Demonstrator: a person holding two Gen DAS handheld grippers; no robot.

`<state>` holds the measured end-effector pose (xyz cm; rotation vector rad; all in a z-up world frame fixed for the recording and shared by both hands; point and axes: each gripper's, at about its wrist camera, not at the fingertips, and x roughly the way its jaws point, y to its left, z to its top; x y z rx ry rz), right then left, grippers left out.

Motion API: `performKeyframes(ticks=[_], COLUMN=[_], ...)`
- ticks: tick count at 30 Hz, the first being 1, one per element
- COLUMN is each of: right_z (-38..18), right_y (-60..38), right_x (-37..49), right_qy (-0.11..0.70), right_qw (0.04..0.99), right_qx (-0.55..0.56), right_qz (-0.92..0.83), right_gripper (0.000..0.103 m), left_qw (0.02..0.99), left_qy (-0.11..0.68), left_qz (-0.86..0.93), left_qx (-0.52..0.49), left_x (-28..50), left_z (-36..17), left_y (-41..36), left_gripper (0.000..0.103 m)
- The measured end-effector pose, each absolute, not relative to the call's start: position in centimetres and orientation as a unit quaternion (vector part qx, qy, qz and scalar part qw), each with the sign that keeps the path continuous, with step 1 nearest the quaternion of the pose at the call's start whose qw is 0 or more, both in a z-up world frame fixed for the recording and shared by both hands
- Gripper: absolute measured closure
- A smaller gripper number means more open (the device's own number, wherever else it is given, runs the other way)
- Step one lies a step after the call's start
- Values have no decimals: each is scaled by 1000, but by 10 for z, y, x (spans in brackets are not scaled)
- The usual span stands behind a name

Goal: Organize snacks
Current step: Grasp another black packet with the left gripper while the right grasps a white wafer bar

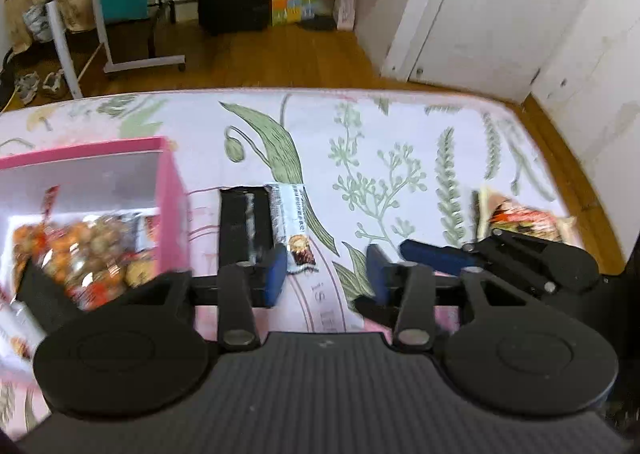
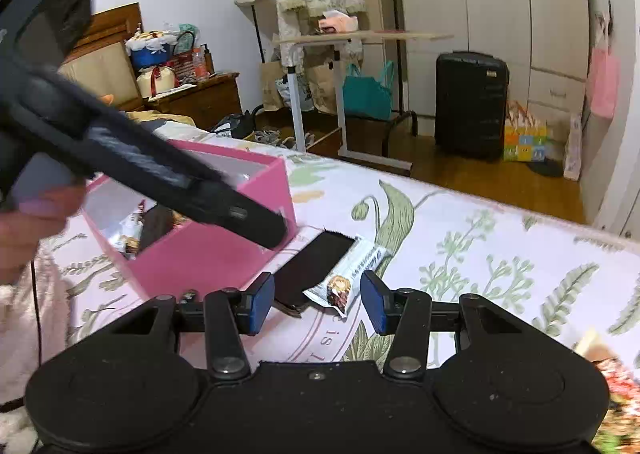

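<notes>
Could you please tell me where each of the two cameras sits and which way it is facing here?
Left wrist: on the left gripper, looking across the floral bedspread toward the suitcase; its own open fingers and the right gripper show.
Right wrist: on the right gripper, facing the pink box and wardrobe; its open fingers, the left gripper's body and a hand show.
Shared: pink box, black packet, white snack bar.
</notes>
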<state>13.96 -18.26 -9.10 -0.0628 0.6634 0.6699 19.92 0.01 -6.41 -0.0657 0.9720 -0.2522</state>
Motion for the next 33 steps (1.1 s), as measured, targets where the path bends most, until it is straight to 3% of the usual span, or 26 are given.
performKeyframes(ticks=[9,16,17,21,25,33], right_z=[-164,-181,-180,-170,-158,-161], right_y=[-157,-130,-128,-135,-149,-170], right_x=[201,208,206,198,186,186], right_qy=[355,359,358,363,359,370], right_qw=[888,888,889,895,903,905], right_qx=[10,-9,-20,-29,-44,-50], right_qz=[294,286,284,256,230,202], right_gripper=[50,50,55,66,67,65], left_qw=[851,854,854,854,854,861], left_qy=[523,519,519,518,519,504], left_qz=[-41,-16,-14,-17,-17,-10], left_qx=[32,33,33,28,25,67], left_x=[266,268,268,269,271,271], left_z=[-123,-133,-135,-140,-147,-163], left_y=[-11,3,4,6,3,-11], left_gripper=[79,76,75,67,55,47])
